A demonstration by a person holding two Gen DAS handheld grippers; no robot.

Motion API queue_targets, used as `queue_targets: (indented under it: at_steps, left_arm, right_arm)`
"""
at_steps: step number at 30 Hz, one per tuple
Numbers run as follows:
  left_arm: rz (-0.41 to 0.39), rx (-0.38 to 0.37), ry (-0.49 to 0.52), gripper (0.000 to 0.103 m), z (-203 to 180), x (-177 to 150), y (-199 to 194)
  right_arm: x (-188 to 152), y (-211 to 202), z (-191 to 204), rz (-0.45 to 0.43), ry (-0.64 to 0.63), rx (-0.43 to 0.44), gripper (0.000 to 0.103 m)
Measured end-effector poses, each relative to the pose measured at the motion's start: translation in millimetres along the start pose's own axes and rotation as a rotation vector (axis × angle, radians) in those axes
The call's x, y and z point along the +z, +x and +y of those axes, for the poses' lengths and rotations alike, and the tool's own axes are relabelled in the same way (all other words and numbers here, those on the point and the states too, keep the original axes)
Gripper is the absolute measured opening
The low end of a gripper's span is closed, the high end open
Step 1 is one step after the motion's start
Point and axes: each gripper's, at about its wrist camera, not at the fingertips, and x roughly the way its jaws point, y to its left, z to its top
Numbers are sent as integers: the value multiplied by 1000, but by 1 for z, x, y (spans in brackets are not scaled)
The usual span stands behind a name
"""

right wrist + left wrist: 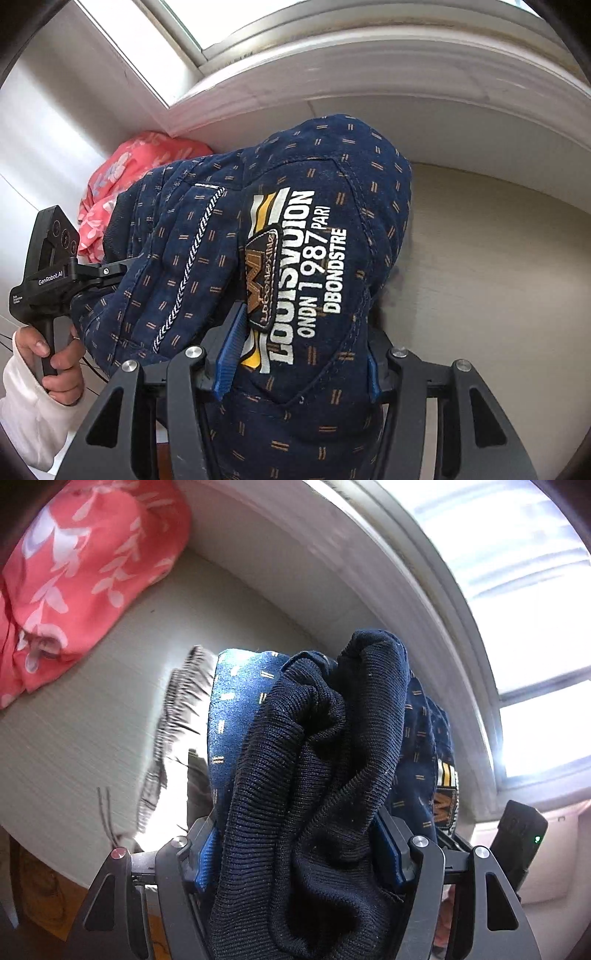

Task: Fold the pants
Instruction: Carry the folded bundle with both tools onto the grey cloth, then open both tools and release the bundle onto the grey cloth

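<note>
Clearly the navy patterned pants point(325, 229) are soft and limp, bunched and carried between both tongs above the table point(498, 258). The left gripper point(295, 853) clamps the ribbed knit waistband point(314, 775); the right gripper point(299, 354) clamps the printed pocket panel point(291, 273), best held at the edges. Only the right view shows a hand point(55, 362) on the left tool; only the left shows a striped cloth point(177, 716) beyond.
</note>
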Motion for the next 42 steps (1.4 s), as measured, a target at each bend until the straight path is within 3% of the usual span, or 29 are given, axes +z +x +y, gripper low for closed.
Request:
queue_targets:
  at_steps: [6,11,15,21,26,30,31,32,34,35,37,42]
  left_arm:
    - [22,14,-5,72,1,-4,21]
    - [23,45,-11,79,5,-1,29]
    - [14,82,0,84,0,-1,35]
    - [7,66,26,87,4,3,38]
    - [-51,95,27,87,-1,-3,15]
    - [-146,167,72,87,-9,-18,-11]
    - [-151,178,70,87,-6,-21,-11]
    - [-154,180,64,87,-3,-22,-11]
    - [-157,177,37,90,5,-26,-5]
    - [-163,181,34,94,7,-28,-5]
    - [-166,215,38,102,11,-28,4]
    - [-166,207,36,103,18,-28,10]
  right_arm:
    - [-1,17,-43,37,27,1,50]
    - [-10,22,-76,67,61,25,57]
    - [-13,23,-100,41,48,48,60]
    - [-32,10,-144,29,62,86,67]
    - [-29,-29,-140,-11,1,-26,72]
    - [-46,-73,-133,-173,-68,-184,72]
    - [-49,-75,-129,-207,-81,-187,71]
    - [-55,-76,-121,-233,-99,-181,67]
    - [-64,-65,-107,-206,-135,-164,15]
    - [-66,-50,-101,-144,-149,-149,11]
    - [-77,-40,-107,-152,-169,-171,11]
    - [-66,-34,-120,-108,-119,-141,11]
